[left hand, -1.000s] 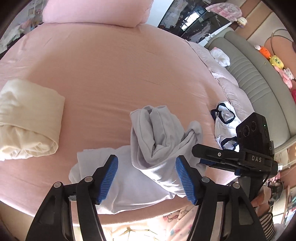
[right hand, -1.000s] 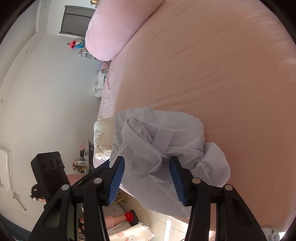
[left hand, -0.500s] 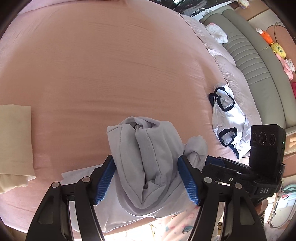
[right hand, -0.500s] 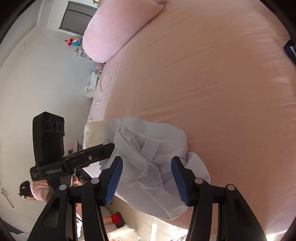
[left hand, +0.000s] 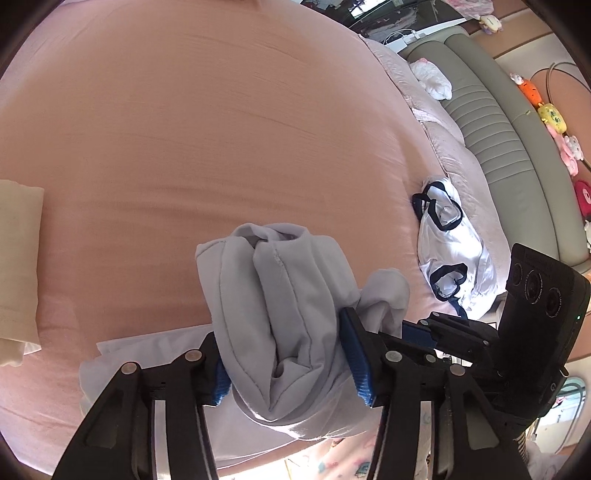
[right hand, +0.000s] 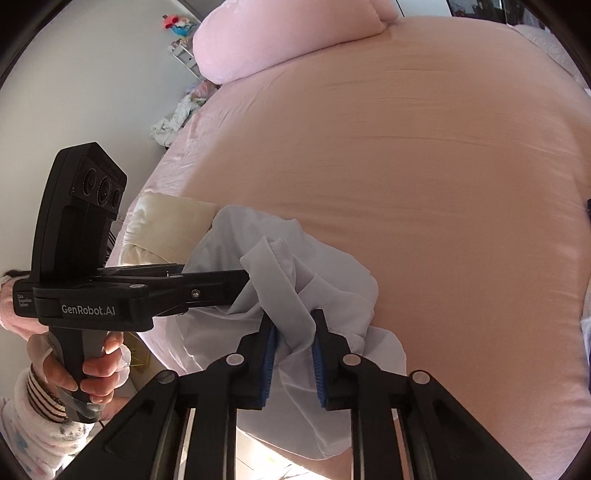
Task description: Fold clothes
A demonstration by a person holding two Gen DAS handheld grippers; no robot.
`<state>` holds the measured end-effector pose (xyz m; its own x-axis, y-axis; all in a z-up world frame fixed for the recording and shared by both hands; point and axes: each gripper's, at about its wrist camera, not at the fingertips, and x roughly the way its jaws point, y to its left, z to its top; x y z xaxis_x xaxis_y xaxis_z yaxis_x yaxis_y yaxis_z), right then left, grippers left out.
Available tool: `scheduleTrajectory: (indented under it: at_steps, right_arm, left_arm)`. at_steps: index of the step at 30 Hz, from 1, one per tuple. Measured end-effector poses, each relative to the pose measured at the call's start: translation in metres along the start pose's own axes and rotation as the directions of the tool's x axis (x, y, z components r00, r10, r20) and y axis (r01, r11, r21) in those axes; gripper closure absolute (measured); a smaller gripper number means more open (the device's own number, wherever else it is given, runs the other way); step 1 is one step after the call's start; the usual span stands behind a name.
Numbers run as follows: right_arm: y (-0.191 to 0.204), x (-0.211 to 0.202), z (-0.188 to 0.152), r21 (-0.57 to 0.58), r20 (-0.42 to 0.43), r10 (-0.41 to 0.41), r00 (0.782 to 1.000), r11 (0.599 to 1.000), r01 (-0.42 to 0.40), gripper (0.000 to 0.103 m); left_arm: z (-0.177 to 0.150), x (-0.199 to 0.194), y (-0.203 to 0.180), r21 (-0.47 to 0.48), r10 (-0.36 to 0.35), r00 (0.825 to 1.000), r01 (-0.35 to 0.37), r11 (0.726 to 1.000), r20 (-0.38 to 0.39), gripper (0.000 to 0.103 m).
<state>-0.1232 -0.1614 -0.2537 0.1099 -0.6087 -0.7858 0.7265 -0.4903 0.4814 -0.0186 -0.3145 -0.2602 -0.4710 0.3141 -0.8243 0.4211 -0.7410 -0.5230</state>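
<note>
A light grey garment (left hand: 280, 295) lies crumpled at the near edge of the pink bed (left hand: 221, 129). Its bunched, thick folds fill the gap between the blue pads of my left gripper (left hand: 288, 365), which is shut on them. In the right wrist view the same garment (right hand: 332, 280) rises in a twisted ridge, and my right gripper (right hand: 293, 354) is shut on a narrower fold of it. Both grippers hold the garment close together, side by side. A flat part of the garment spreads underneath and hangs over the bed's edge.
A folded cream cloth (left hand: 18, 258) lies to the left on the bed. A white garment with navy trim (left hand: 450, 251) sits to the right, beside a grey padded headboard (left hand: 498, 129). A pink pillow (right hand: 288, 33) is at the far end. A hand (right hand: 99, 369) grips the left handle.
Both grippers moved forward onto the garment and narrowed. The right one went from wide open to shut on a fold. The left one closed in on the thick bunch.
</note>
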Motion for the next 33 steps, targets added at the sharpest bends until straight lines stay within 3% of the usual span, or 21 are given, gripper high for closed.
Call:
scheduleTrajectory:
  at_steps: [3, 5, 10, 14, 24, 31, 33]
  right_arm:
    - [-0.001, -0.001, -0.002, 0.002, 0.006, 0.009, 1.0, 1.0, -0.009, 0.087]
    - [-0.002, -0.005, -0.004, 0.011, 0.018, 0.019, 1.0, 1.0, -0.019, 0.087]
    - [-0.003, -0.02, -0.008, 0.045, 0.057, 0.077, 0.995, 0.996, -0.079, 0.087]
    - [0.009, -0.033, -0.006, 0.021, 0.073, 0.075, 0.994, 0.997, -0.077, 0.086]
    - [0.048, -0.058, -0.002, -0.095, 0.088, 0.081, 0.993, 0.993, -0.072, 0.086]
    - [0.085, -0.046, -0.002, -0.189, 0.036, 0.076, 0.996, 0.98, -0.068, 0.086]
    - [0.094, -0.039, -0.002, -0.218, 0.019, 0.073, 0.997, 0.974, -0.067, 0.087]
  left_arm:
    - [-0.005, -0.002, -0.001, -0.02, -0.052, 0.999, 0.052, 0.998, 0.014, 0.071]
    - [-0.008, -0.006, 0.0, -0.06, -0.125, 0.992, 0.126, 0.99, 0.023, 0.076]
    - [-0.016, -0.018, 0.005, -0.177, -0.32, 0.946, 0.324, 0.929, 0.055, 0.077]
    - [-0.021, -0.035, -0.007, -0.148, -0.324, 0.942, 0.334, 0.931, 0.092, 0.077]
    - [-0.036, -0.068, 0.007, -0.193, -0.422, 0.885, 0.457, 0.868, 0.197, 0.077]
    - [-0.059, -0.073, 0.048, -0.288, -0.493, 0.819, 0.568, 0.771, 0.294, 0.077]
    - [-0.064, -0.076, 0.057, -0.298, -0.489, 0.815, 0.572, 0.764, 0.311, 0.076]
